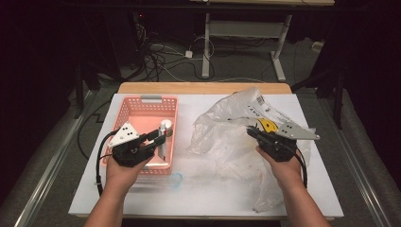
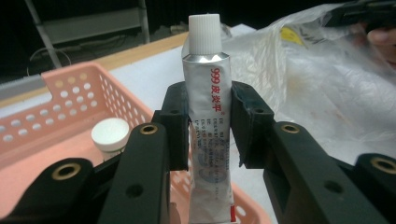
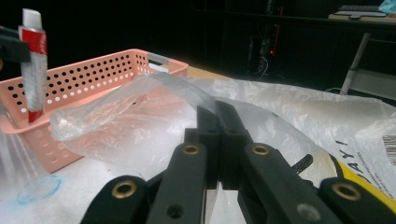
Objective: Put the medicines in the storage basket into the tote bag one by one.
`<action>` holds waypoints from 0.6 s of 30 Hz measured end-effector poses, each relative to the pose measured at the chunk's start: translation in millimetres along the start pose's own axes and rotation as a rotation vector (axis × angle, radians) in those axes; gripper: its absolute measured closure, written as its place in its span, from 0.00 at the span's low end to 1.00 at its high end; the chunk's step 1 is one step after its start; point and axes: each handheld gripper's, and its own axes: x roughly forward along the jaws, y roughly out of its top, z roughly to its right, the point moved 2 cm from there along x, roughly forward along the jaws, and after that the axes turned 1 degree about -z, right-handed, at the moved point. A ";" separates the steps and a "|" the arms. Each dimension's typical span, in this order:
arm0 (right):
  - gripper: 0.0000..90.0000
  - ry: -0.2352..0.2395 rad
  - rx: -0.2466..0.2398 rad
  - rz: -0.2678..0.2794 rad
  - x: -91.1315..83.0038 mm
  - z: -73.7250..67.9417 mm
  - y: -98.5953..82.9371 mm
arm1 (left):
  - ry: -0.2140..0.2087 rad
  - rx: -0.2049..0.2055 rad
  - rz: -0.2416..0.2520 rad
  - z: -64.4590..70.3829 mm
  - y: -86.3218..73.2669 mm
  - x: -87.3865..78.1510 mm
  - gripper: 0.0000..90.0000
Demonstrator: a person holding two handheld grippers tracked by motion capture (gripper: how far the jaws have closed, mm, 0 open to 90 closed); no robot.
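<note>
The left tool (image 2: 208, 135) clamps a silver ointment tube (image 2: 210, 116) upright above the pink basket (image 2: 56, 93). The right tool (image 3: 217, 135) is pinched shut on the clear plastic bag (image 3: 154, 100), beside the basket on the worktop (image 1: 142, 196).

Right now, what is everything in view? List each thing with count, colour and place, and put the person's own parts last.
tube: one, silver with a white cap and red print, upright in the left gripper over the basket's near right corner.
basket: one, pink, perforated, on the left of the table.
jar: one, white-lidded, inside the basket.
plastic bag: one, clear with a yellow print, crumpled on the right of the table.
table: one, white top with a wooden far edge.
left gripper: one, black, shut on the tube.
right gripper: one, black, shut on a fold of the plastic bag.
</note>
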 end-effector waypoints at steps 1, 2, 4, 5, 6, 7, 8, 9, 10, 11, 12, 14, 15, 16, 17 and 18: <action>1.00 0.000 0.005 -0.001 -0.6 -0.4 0.2 | -0.003 0.006 0.007 2.2 1.8 -1.5 0.75; 1.00 0.000 0.007 -0.002 -1.1 -0.8 0.4 | -0.012 0.010 0.015 4.7 3.4 -2.7 0.75; 1.00 0.001 0.001 0.002 -1.5 -0.8 1.0 | -0.028 0.017 0.028 9.6 6.1 -4.6 0.75; 1.00 0.002 0.000 0.003 -1.6 -1.0 1.3 | -0.033 0.019 0.031 11.7 7.2 -5.0 0.75; 1.00 0.004 -0.004 0.006 -1.6 -1.0 1.5 | -0.036 0.023 0.032 13.7 8.3 -5.3 0.75; 1.00 0.006 -0.004 0.007 -1.9 -1.1 1.8 | -0.040 0.025 0.035 15.6 9.2 -5.3 0.75; 1.00 0.008 -0.001 0.007 -2.3 -1.3 2.0 | -0.046 0.025 0.039 17.2 10.0 -5.2 0.75; 1.00 0.008 0.000 0.007 -2.7 -1.4 2.2 | -0.053 0.025 0.042 18.7 10.5 -5.0 0.75; 1.00 0.008 -0.002 0.009 -3.0 -1.3 2.4 | -0.060 0.025 0.045 20.4 10.8 -4.4 0.75; 1.00 0.009 -0.003 0.012 -3.2 -1.2 2.6 | -0.069 0.026 0.045 22.0 11.1 -3.7 0.75; 1.00 0.008 0.000 0.013 -3.4 -1.4 2.8 | -0.077 0.025 0.048 23.8 11.2 -2.9 0.75; 1.00 0.006 -0.001 0.013 -4.0 -1.5 3.3 | -0.090 0.027 0.051 27.7 11.5 -1.2 0.75; 1.00 0.005 -0.003 0.015 -4.1 -1.5 3.5 | -0.097 0.027 0.054 29.7 11.6 -0.3 0.75; 1.00 0.007 -0.006 0.018 -4.0 -1.4 3.8 | -0.106 0.026 0.060 31.7 11.5 0.8 0.75; 1.00 0.008 -0.003 0.017 -4.1 -1.9 3.9 | -0.111 0.030 0.062 33.6 11.4 1.9 0.75; 1.00 0.008 -0.004 0.016 -4.0 -2.4 4.1 | -0.117 0.033 0.061 35.5 11.4 3.1 0.75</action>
